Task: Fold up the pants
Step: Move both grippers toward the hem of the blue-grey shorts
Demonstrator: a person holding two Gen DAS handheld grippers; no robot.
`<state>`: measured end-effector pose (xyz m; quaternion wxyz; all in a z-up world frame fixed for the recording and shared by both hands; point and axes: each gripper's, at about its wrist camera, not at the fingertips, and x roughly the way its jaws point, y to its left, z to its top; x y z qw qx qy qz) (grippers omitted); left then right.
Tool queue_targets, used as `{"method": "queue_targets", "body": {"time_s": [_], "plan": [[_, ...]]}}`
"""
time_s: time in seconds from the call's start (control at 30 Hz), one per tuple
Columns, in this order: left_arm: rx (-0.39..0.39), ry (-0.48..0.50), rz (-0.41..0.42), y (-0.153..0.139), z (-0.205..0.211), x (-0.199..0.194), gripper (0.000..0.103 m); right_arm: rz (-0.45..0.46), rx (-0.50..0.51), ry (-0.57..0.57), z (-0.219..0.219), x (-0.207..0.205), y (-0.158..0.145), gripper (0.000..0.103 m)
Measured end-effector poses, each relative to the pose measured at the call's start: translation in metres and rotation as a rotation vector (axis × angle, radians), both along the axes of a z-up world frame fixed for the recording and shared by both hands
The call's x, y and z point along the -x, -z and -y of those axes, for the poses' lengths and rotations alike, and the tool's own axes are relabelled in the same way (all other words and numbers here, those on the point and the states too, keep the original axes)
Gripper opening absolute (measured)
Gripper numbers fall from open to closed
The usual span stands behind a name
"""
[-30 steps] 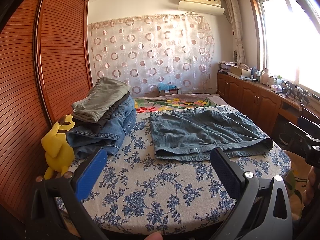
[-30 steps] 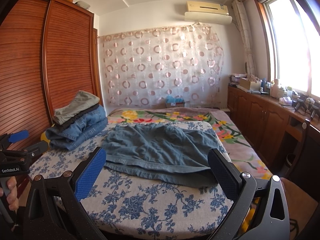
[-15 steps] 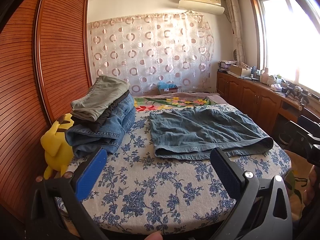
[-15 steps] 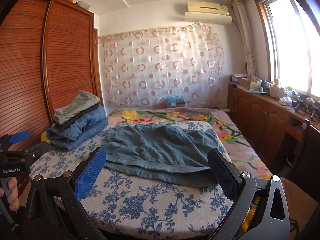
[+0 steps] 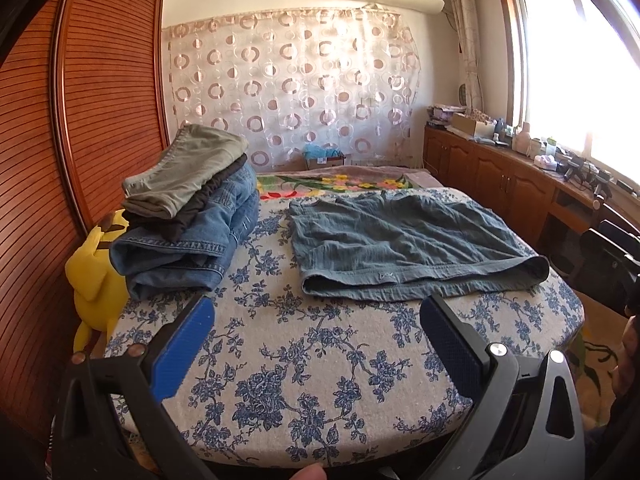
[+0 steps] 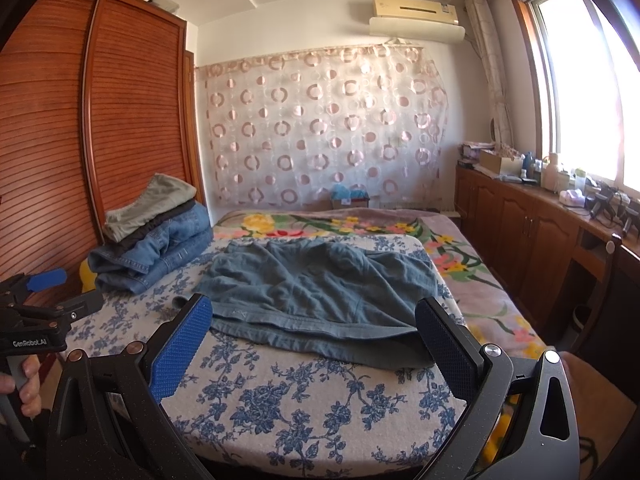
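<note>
Blue-grey pants point(image 5: 400, 240) lie spread flat on a bed with a blue floral cover point(image 5: 312, 360), waistband toward me; they also show in the right wrist view point(image 6: 320, 292). My left gripper point(image 5: 316, 320) is open and empty, hovering over the near part of the bed, short of the waistband. My right gripper point(image 6: 314, 320) is open and empty, just in front of the waistband's near edge. The left gripper also shows at the left edge of the right wrist view point(image 6: 44, 300).
A stack of folded jeans and trousers point(image 5: 188, 216) sits at the bed's left, beside a yellow plush toy point(image 5: 96, 280). A slatted wooden wardrobe point(image 5: 80, 120) stands on the left. Wooden cabinets point(image 5: 500, 184) with clutter run under the window at the right.
The left wrist view has shifted very slightly toward the bed. The right gripper and the pants have not visibly moved.
</note>
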<state>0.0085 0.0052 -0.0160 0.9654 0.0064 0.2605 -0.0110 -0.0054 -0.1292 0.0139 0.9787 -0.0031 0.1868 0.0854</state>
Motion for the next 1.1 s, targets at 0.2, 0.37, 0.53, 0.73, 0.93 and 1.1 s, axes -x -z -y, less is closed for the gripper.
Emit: {"method": "queue_targets", "body": {"time_s": [0.2,0.37,0.53,0.73,0.93,1.1], "plan": [[-0.010,0.012,-0.033,0.012,-0.003,-0.009,0.103,-0.016,-0.004,0.002,0.012,-0.001,0.003,0.103],[-0.029,0.031,-0.051,0.022,0.000,-0.017,0.103,-0.030,0.003,-0.004,0.018,-0.004,0.008,0.103],[-0.028,0.061,-0.085,0.032,0.000,-0.033,0.103,-0.061,0.009,-0.012,0.026,-0.011,0.017,0.100],[-0.037,0.073,-0.108,0.040,0.000,-0.051,0.103,-0.083,0.019,-0.009,0.035,-0.015,0.022,0.094],[-0.050,0.082,-0.123,0.047,-0.006,-0.068,0.103,-0.102,0.030,0.001,0.044,-0.023,0.028,0.090],[-0.063,0.114,-0.158,0.052,-0.007,-0.085,0.103,-0.125,0.045,0.010,0.050,-0.032,0.034,0.085]]}}
